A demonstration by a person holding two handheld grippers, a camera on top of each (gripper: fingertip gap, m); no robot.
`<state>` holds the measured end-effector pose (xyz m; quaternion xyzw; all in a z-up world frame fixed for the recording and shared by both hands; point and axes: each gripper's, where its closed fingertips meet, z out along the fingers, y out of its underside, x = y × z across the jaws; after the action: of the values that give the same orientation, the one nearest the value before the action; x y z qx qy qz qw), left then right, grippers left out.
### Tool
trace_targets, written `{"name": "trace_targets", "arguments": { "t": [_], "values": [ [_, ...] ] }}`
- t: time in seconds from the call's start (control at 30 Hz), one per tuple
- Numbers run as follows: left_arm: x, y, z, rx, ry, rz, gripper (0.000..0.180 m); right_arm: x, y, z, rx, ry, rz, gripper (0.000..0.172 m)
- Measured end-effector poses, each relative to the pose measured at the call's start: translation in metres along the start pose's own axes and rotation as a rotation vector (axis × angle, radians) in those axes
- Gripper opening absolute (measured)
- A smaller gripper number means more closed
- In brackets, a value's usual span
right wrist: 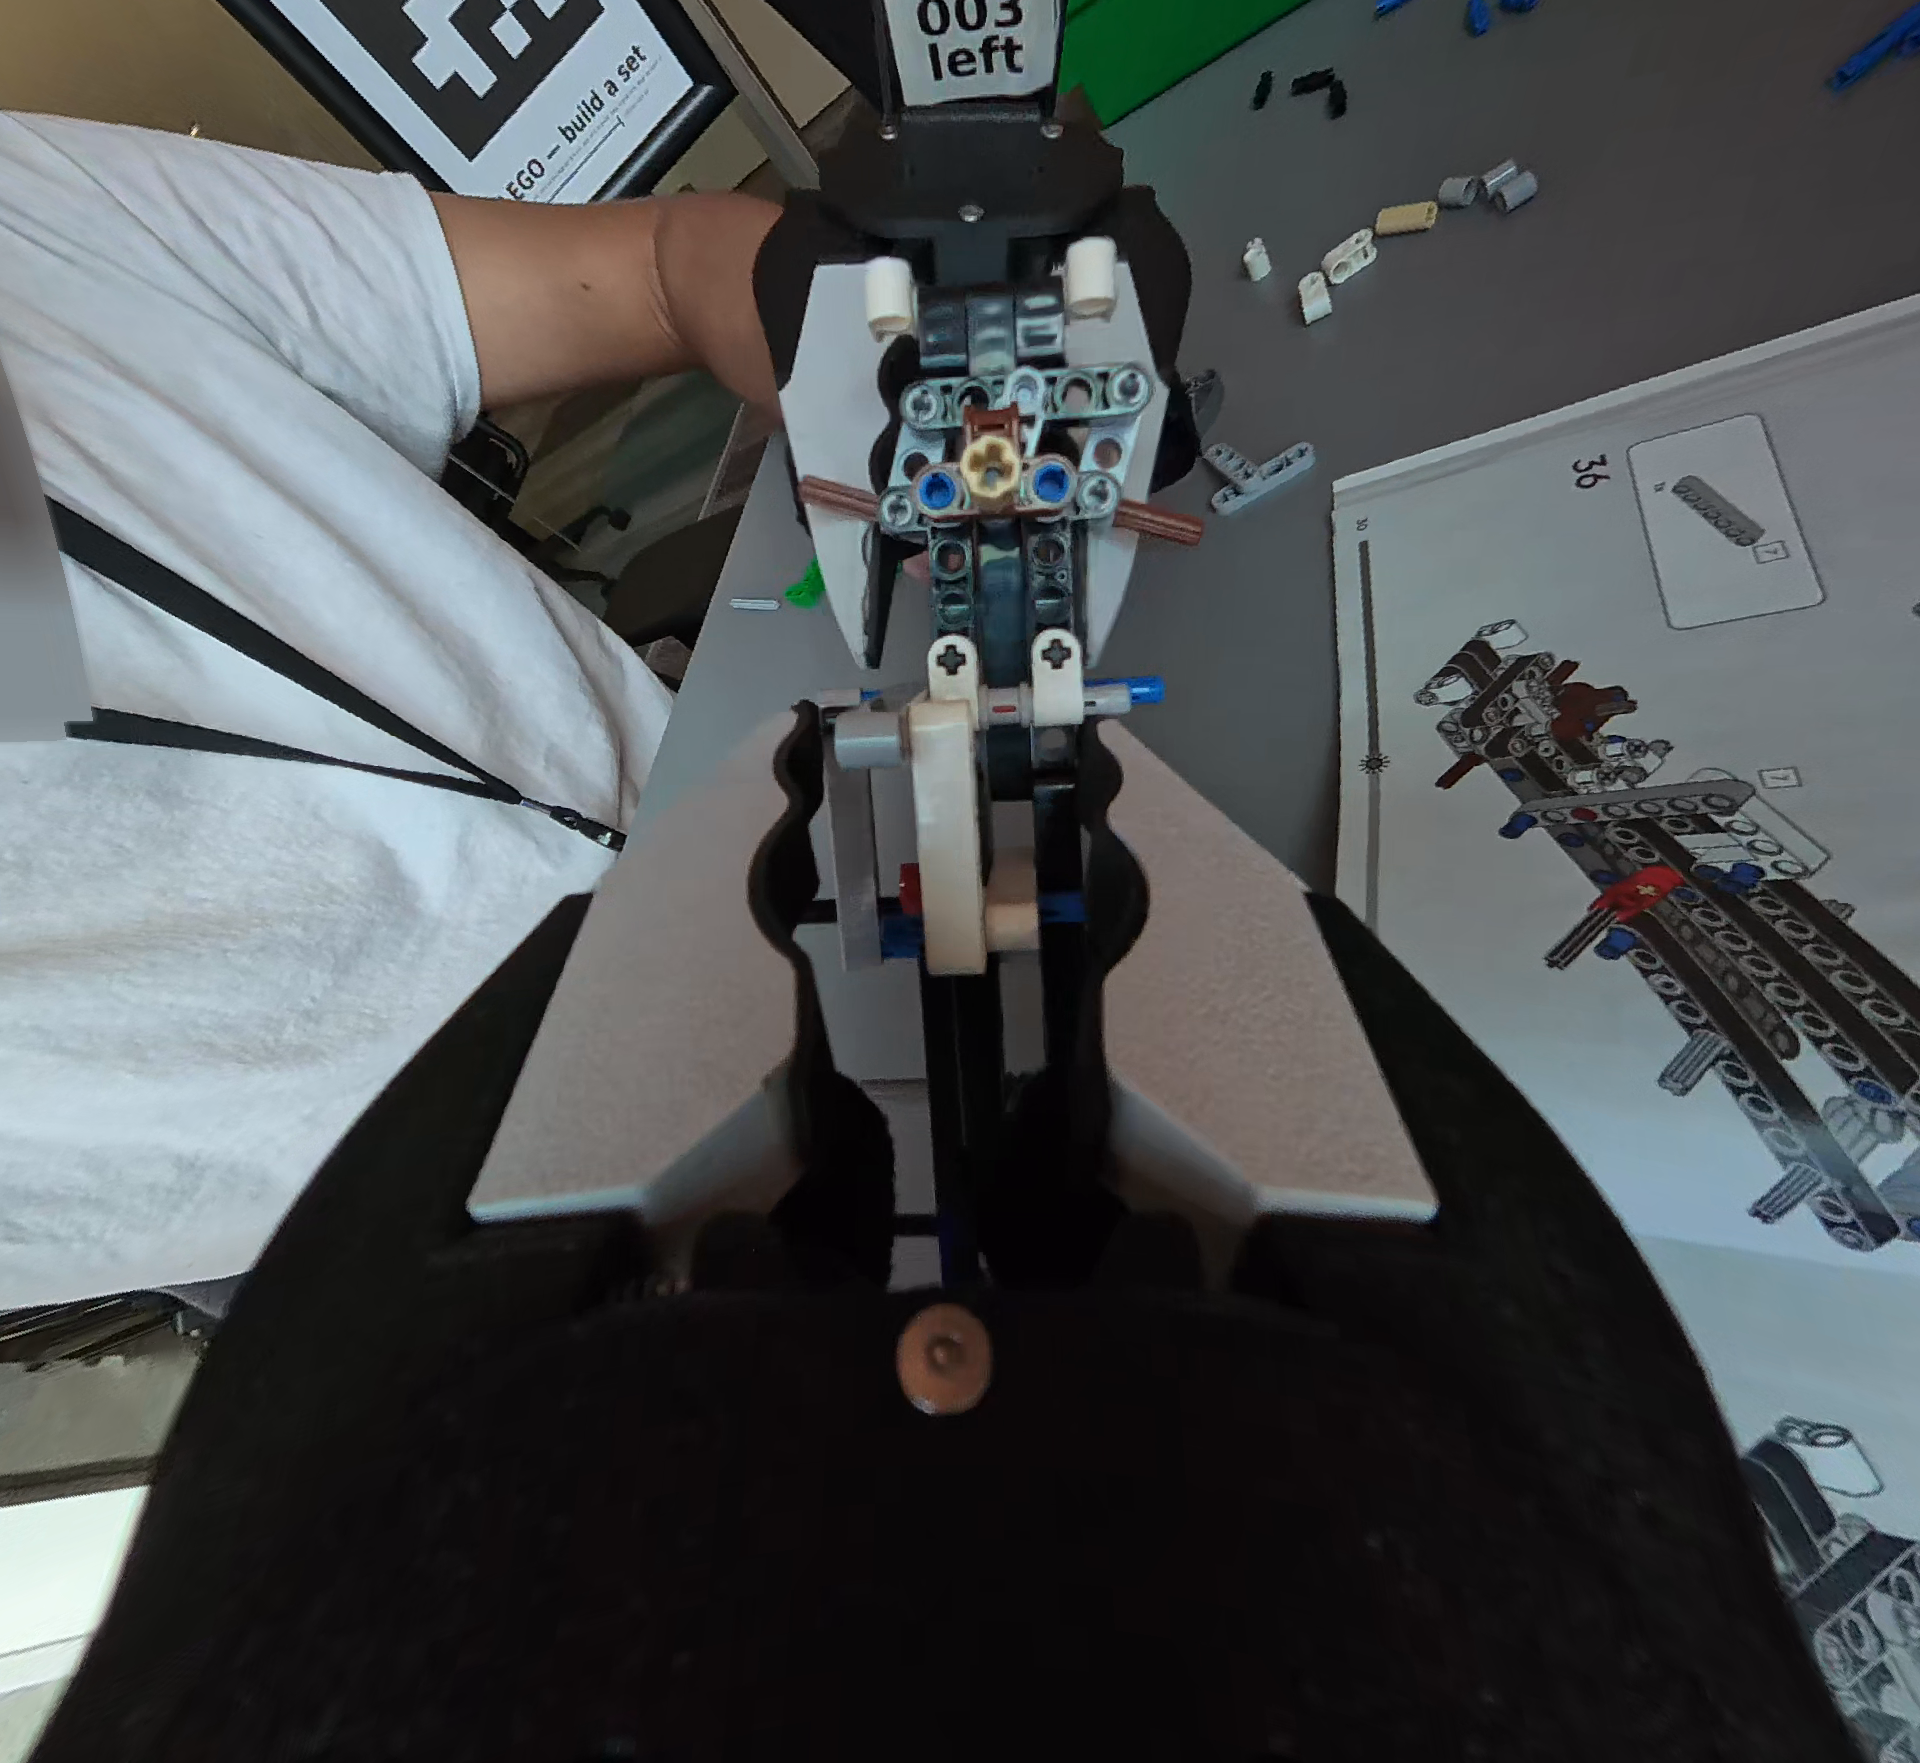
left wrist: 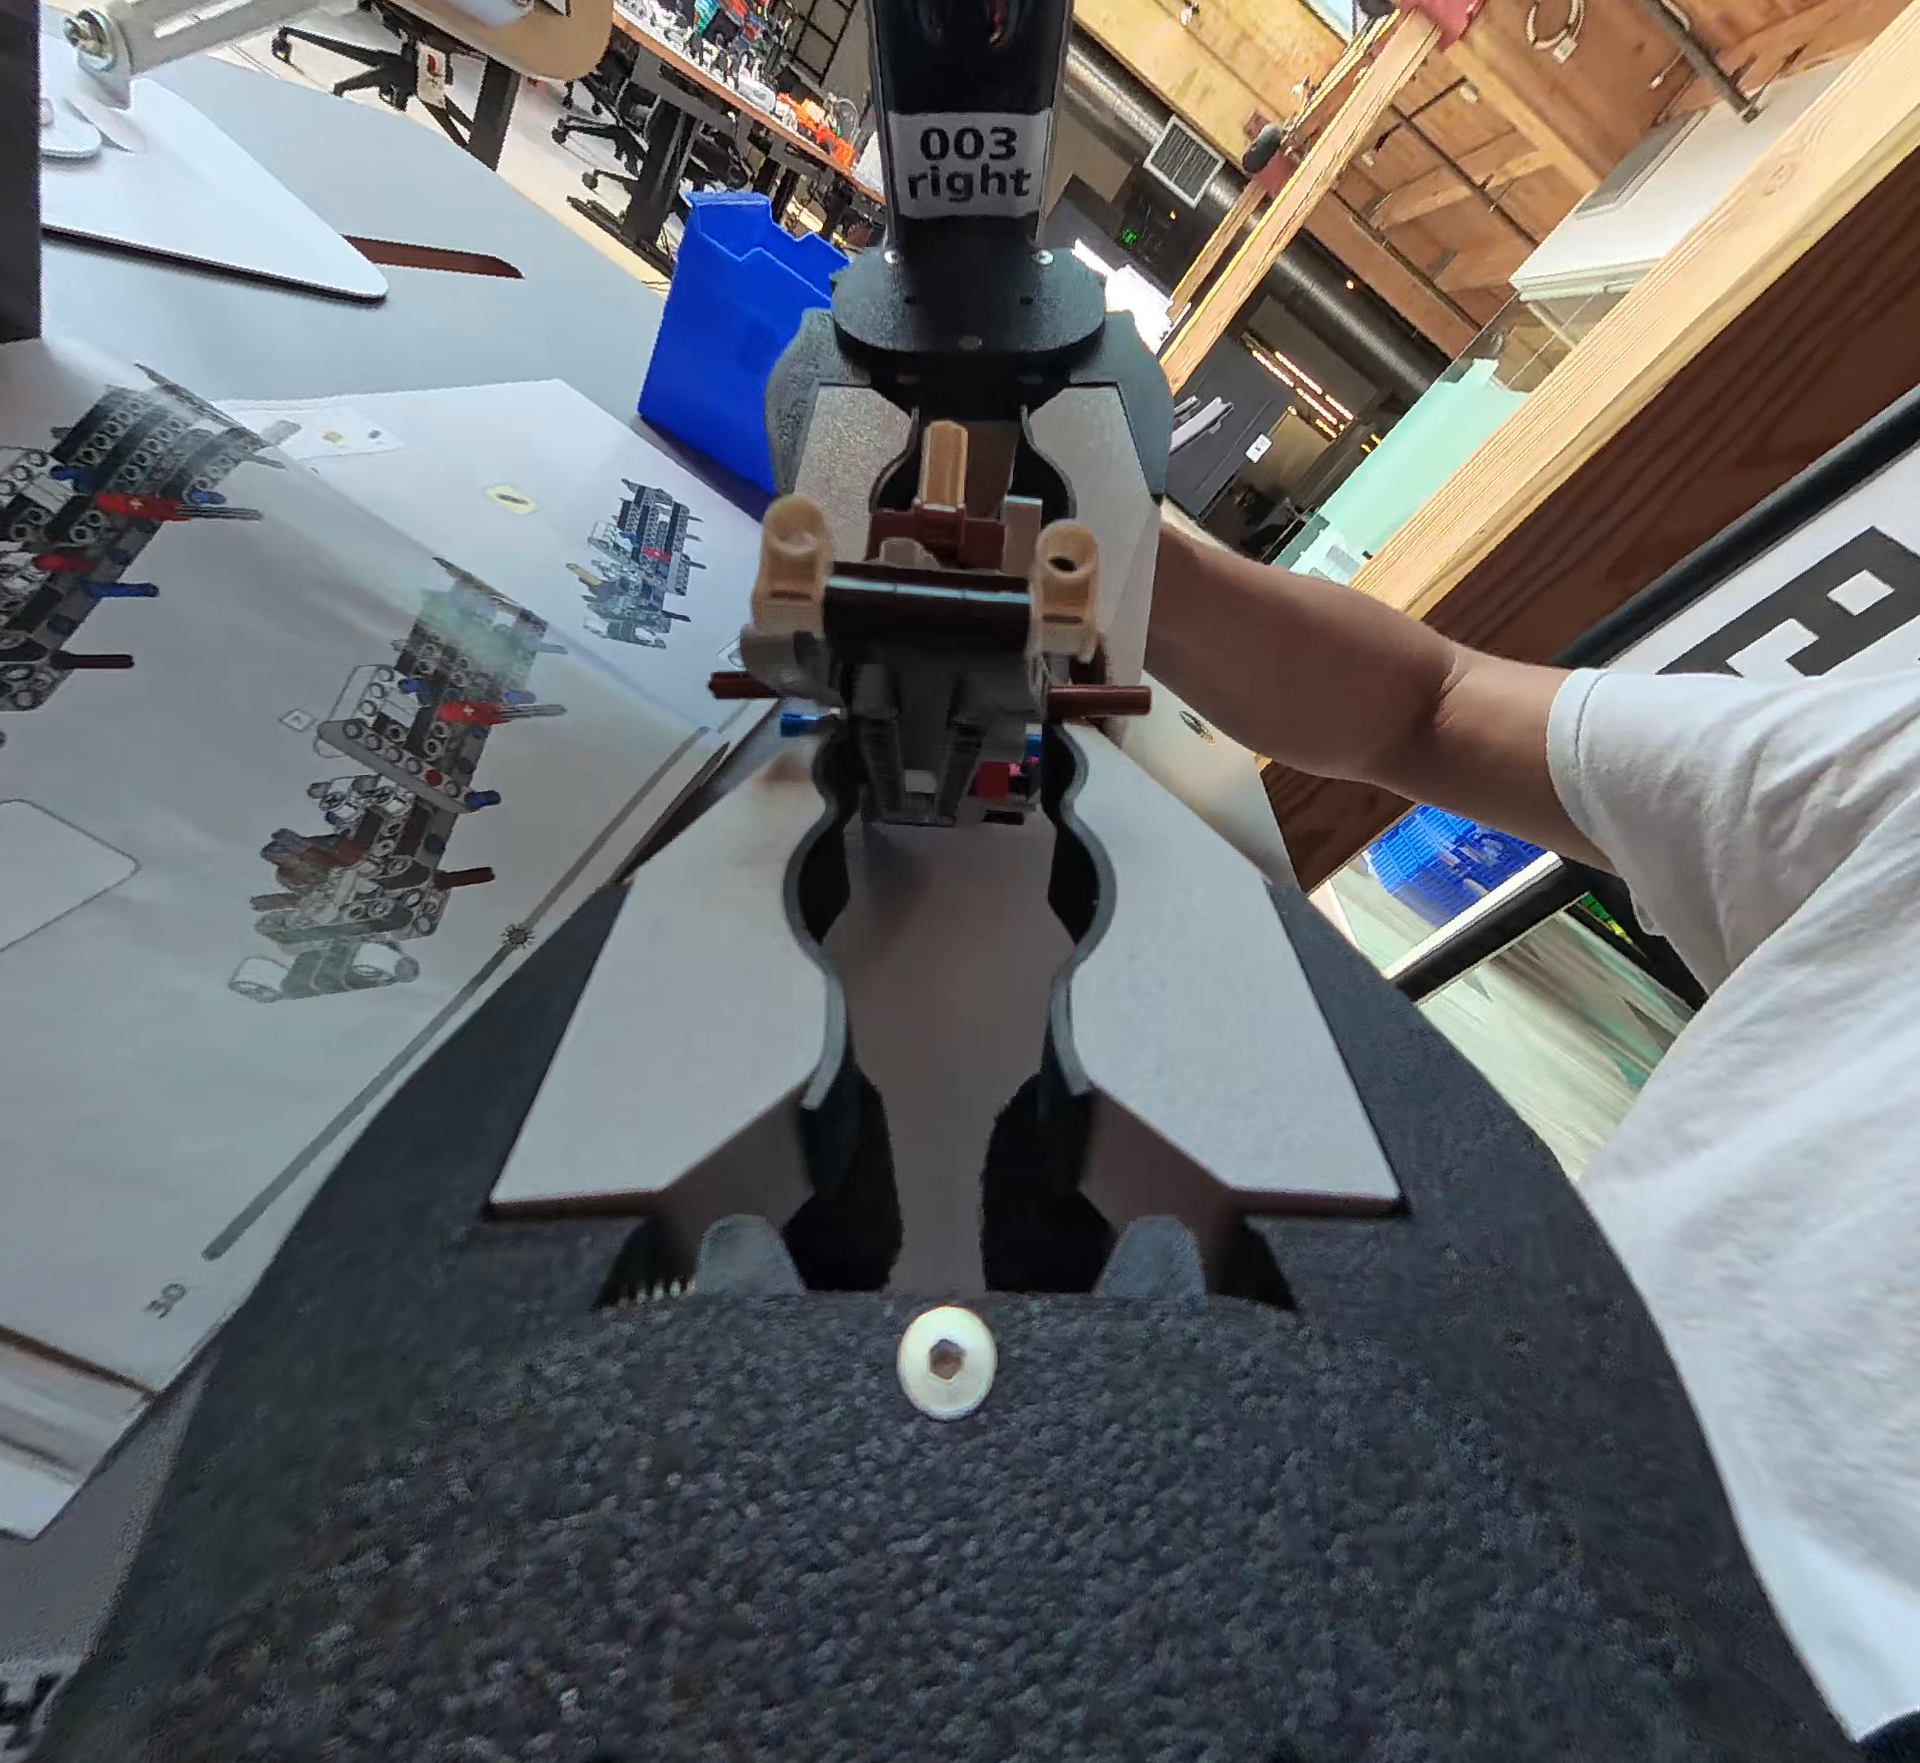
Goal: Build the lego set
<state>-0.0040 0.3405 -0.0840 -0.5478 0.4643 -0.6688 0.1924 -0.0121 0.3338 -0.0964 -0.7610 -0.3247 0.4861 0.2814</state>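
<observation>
The toy brick model (left wrist: 940,674), a long assembly of grey, black, brown and tan parts, was suspended between the two claws at the centre of both views, clear of the bench (right wrist: 1382,383). Each claw had one end of it, the two facing one another head-on, which appeared to be what kept it level in the air.

The left claw (left wrist: 940,783) was clamped on the dark grey end of the model, its fingers (left wrist: 727,882) closed against the sides. A brown rod and a blue pin projected sideways just beyond the fingertips, so the grip sat behind those protrusions.

The right claw (right wrist: 961,778) was clamped on the opposite end, where a white curved piece, a grey sleeve and black beams sat deep between its fingers (right wrist: 1226,934). A cross pin with a blue tip lay just ahead of the fingertips.

The instruction booklet (right wrist: 1621,882) lay open on the bench at the right of the right wrist view, its diagrams showing a similar assembly, presumably for reference. Loose small parts (right wrist: 1351,259) were scattered at the upper right, well apart from the model. A blue bin (left wrist: 727,331) stood at the bench's far edge, upper centre of the left wrist view. A person's forearm (left wrist: 1309,674) reached in from the right.
</observation>
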Motion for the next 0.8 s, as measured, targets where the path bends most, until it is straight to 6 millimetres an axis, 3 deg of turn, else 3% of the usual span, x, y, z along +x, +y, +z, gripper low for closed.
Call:
{"name": "trace_targets", "arguments": {
  "t": [0.47,0.8],
  "values": [
    [-0.006,-0.002,-0.004,0.022,-0.003,0.037,0.029,0.004,-0.001,0.015,0.005,0.150,0.009,0.052],
    [-0.006,0.002,-0.003,-0.005,0.003,0.024,0.029,0.002,0.001,0.015,0.057,0.098,0.061,0.051]
  ]
}}
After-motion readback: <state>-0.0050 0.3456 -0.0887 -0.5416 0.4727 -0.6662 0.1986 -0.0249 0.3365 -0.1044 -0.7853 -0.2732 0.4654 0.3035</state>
